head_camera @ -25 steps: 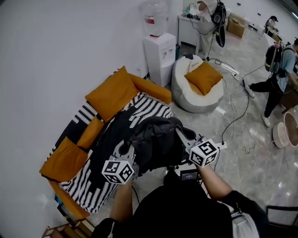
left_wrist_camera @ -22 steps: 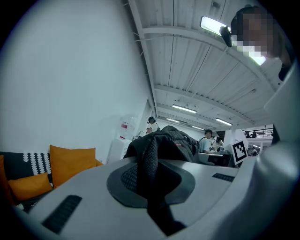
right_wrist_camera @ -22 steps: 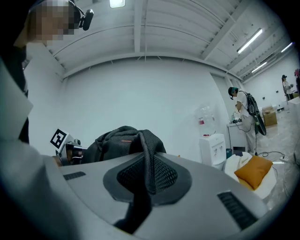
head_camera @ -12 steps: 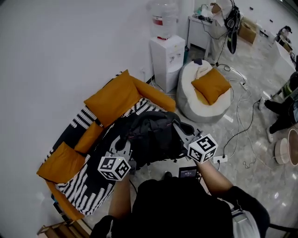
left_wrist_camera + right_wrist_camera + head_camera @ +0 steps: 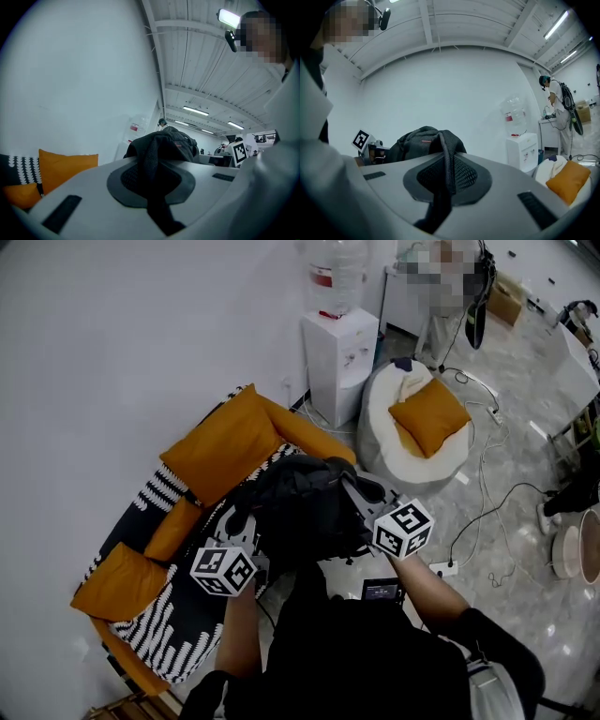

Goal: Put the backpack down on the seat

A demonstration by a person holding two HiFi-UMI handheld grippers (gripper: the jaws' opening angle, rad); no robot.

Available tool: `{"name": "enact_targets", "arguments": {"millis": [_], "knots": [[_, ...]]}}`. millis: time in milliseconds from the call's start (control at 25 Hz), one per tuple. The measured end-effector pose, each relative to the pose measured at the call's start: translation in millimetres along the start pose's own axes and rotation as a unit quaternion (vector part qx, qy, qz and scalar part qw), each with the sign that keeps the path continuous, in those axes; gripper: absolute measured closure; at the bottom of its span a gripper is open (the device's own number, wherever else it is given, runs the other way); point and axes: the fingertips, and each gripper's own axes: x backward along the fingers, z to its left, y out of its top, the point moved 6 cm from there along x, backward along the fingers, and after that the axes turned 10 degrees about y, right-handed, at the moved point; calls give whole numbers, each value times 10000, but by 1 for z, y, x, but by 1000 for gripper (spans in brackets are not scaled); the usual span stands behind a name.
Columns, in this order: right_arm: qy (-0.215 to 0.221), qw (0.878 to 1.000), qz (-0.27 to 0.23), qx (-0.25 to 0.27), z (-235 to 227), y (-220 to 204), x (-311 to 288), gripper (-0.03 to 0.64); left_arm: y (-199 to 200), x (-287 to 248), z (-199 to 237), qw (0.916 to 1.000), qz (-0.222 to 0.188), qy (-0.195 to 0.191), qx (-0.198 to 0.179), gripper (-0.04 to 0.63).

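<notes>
A black backpack (image 5: 300, 512) hangs in the air between my two grippers, over the front edge of a black-and-white striped sofa (image 5: 183, 615) with orange cushions (image 5: 223, 435). My left gripper (image 5: 246, 538) holds its left side, shut on a dark mesh shoulder strap (image 5: 151, 168) that runs between the jaws. My right gripper (image 5: 362, 499) grips the right side, shut on the other mesh strap (image 5: 447, 165). The bag's bulk (image 5: 417, 140) rises beyond the jaws in both gripper views. The sofa seat beneath the bag is partly hidden by it.
A white water dispenser (image 5: 336, 345) stands against the wall beyond the sofa. A white beanbag (image 5: 405, 451) with an orange cushion (image 5: 429, 416) sits to the right. Cables (image 5: 487, 488) and a power strip (image 5: 441, 569) lie on the floor. A person (image 5: 557, 105) stands at a far table.
Both grippers have carried the backpack toward the sofa; it now hangs over the striped seat's front part instead of short of it. Both grips stay the same.
</notes>
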Motion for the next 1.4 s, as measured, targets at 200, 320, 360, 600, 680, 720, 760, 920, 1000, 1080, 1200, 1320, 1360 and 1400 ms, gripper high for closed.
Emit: {"name": "enact_targets", "arguments": {"millis": [200, 320, 360, 600, 680, 720, 760, 920, 1000, 1080, 1200, 1320, 1360, 1400], "knots": [[0, 9998, 143, -142, -37, -8, -35, 572, -2, -49, 28, 9998, 166, 16, 52, 565], [-27, 9995, 202, -227, -56, -13, -58, 572, -2, -73, 45, 9996, 277, 19, 96, 565], [-40, 9994, 223, -253, -62, -14, -65, 572, -2, -80, 51, 9995, 310, 10, 97, 565], [-51, 9987, 351, -355, -97, -16, -115, 572, 2, -124, 87, 9987, 480, 27, 149, 565], [-55, 9985, 421, -347, -110, -18, -130, 572, 2, -138, 98, 9985, 528, 50, 154, 565], [-68, 9984, 450, -350, -115, -20, -137, 572, 1, -145, 103, 9983, 555, 54, 147, 565], [-84, 9982, 474, -360, -121, -22, -143, 572, 1, -152, 108, 9982, 578, 57, 145, 565], [-104, 9976, 558, -389, -141, -30, -170, 572, -2, -179, 130, 9978, 634, 98, 175, 565], [-121, 9972, 594, -431, -150, -36, -182, 572, -5, -190, 140, 9974, 690, 111, 181, 565], [-141, 9966, 644, -488, -159, -43, -193, 572, -10, -200, 150, 9968, 766, 133, 194, 565], [-152, 9953, 761, -571, -172, -56, -207, 572, -22, -214, 163, 9957, 876, 204, 239, 565], [-128, 9938, 889, -649, -187, -68, -220, 572, -33, -229, 173, 9946, 964, 276, 258, 565], [-117, 9932, 938, -678, -192, -72, -224, 572, -37, -234, 176, 9941, 1001, 306, 268, 565], [-104, 9925, 990, -707, -196, -77, -227, 572, -41, -238, 180, 9936, 1041, 337, 284, 565]]}}
